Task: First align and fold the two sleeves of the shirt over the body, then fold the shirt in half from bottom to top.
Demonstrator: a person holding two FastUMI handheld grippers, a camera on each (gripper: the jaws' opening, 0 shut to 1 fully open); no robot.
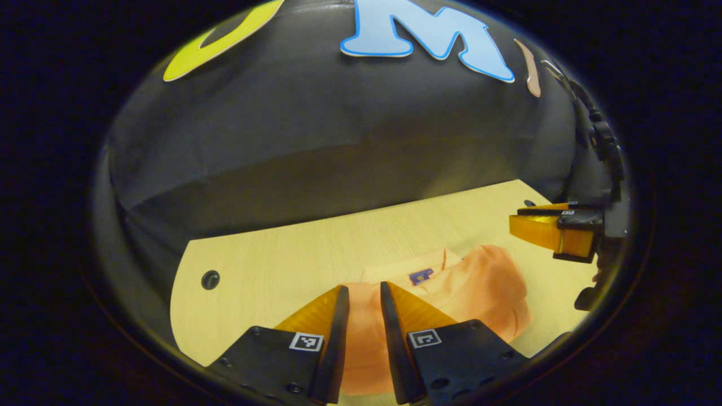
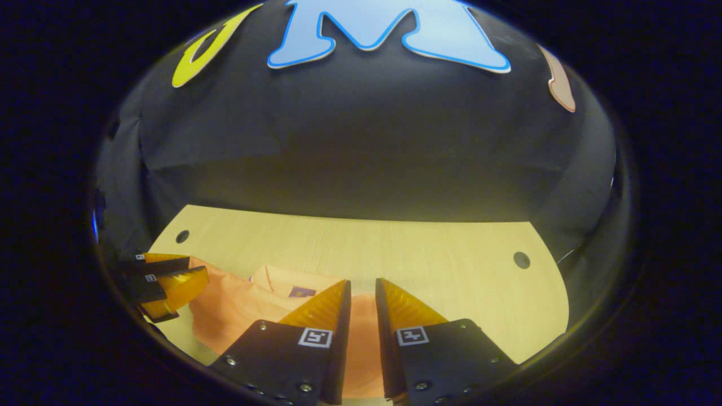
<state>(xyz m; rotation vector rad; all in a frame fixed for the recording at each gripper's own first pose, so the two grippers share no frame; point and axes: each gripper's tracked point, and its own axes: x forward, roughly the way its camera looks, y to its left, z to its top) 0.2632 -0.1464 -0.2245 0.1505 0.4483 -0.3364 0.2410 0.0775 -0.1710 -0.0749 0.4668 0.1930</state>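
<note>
— Nearest the lens in the left gripper view: the left gripper (image 1: 364,293), its jaws parted by a narrow gap with nothing pinched between them. What lies past them?

— An orange shirt (image 1: 479,287), folded into a compact bundle on the pale wood tabletop (image 1: 293,254), collar and a small dark label facing the back wall. It spreads beneath and beyond the jaws, mostly to their right.

— And from the other side?

— In the right gripper view the right gripper (image 2: 362,287) hangs above the shirt's near edge, jaws likewise slightly apart and empty; the shirt (image 2: 237,307) runs off to their left. Each gripper also appears at the edge of the other's view, raised clear of the cloth.

— The setting?

— Round holes (image 2: 522,260) mark the tabletop's corners; black cloth (image 2: 361,141) drapes the booth behind it.
</note>
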